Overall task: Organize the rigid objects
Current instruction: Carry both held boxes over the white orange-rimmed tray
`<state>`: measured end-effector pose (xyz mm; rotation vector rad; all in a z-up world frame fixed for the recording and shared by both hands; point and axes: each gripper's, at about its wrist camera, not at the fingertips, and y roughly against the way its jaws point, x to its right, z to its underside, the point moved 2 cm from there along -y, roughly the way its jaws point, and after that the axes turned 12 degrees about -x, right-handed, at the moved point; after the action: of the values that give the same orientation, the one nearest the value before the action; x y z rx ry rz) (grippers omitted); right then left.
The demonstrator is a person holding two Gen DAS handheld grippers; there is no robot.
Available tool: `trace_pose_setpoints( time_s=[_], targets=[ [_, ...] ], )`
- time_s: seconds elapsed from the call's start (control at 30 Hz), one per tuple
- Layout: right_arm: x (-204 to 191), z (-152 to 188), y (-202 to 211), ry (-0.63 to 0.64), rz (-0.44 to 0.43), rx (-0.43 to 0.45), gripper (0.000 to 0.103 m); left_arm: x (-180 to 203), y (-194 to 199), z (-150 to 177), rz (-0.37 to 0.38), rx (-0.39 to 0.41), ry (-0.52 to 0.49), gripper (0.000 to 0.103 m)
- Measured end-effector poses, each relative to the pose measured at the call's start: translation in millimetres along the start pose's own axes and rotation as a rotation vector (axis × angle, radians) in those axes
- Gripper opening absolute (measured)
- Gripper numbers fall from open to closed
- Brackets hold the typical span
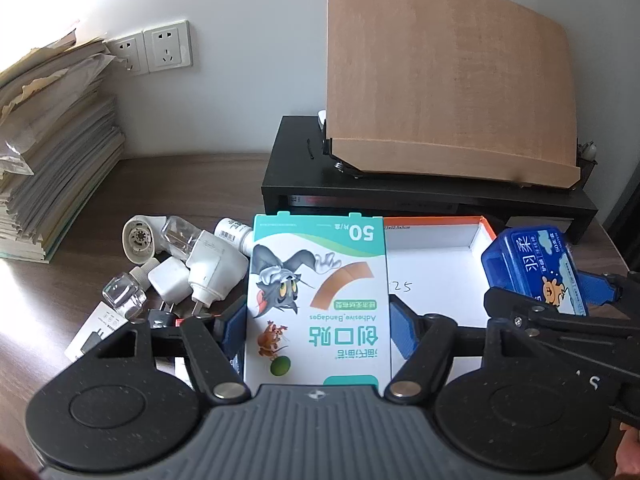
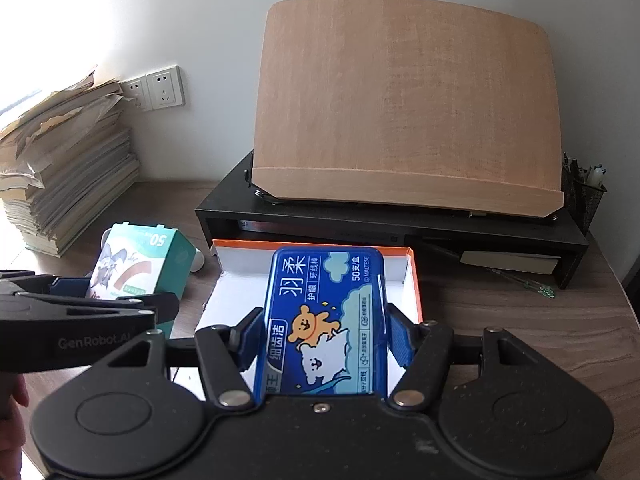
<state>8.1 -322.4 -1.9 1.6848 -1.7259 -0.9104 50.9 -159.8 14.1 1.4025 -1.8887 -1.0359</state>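
Note:
My left gripper (image 1: 318, 330) is shut on a white and green bandage box (image 1: 318, 300) with a cartoon cat, held above the left edge of an open white box with an orange rim (image 1: 440, 280). My right gripper (image 2: 324, 338) is shut on a blue floss pick case (image 2: 324, 320), held over the same open box (image 2: 414, 280). The blue case shows at the right in the left wrist view (image 1: 536, 268). The bandage box shows at the left in the right wrist view (image 2: 136, 268).
White plugs, clear small bottles and a white bottle (image 1: 176, 264) lie left of the open box. A paper stack (image 1: 52, 168) stands at the far left. A black riser (image 2: 384, 224) with a wooden stand (image 2: 404, 104) is behind, and a mesh pen holder (image 2: 586, 192).

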Motion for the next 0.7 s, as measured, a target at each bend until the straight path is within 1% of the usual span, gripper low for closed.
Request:
trace_pose_setpoints(
  time_s=[0.13,0.43,0.57,0.63,0.7],
  targets=[
    [3.7,-2.2,-5.8,-0.001,-0.005,-0.010,0.075,5.6,-4.9,-3.5,-0.009,-0.009,-0.015,0.071],
    [3.7,-11.9,-18.7,-0.016,0.036,-0.030,0.075,4.1,-19.9,-17.3,0.025,-0.022,-0.036,0.071],
    [4.2,-15.7,-23.2,-0.022,0.039,-0.023,0.075,2.7,-25.7,-21.8,0.015,-0.022,-0.052,0.071],
    [5.1,-16.5,-26.9,-0.028,0.031,-0.025,0.075,1.0,-31.3,-24.3,0.014,-0.033,-0.049,0.071],
    [2.8,-18.4,-33.9,-0.016,0.041,-0.043,0.075,-1.4,-35.4,-26.2,0.021,-0.038,-0.037,0.071]
  ],
)
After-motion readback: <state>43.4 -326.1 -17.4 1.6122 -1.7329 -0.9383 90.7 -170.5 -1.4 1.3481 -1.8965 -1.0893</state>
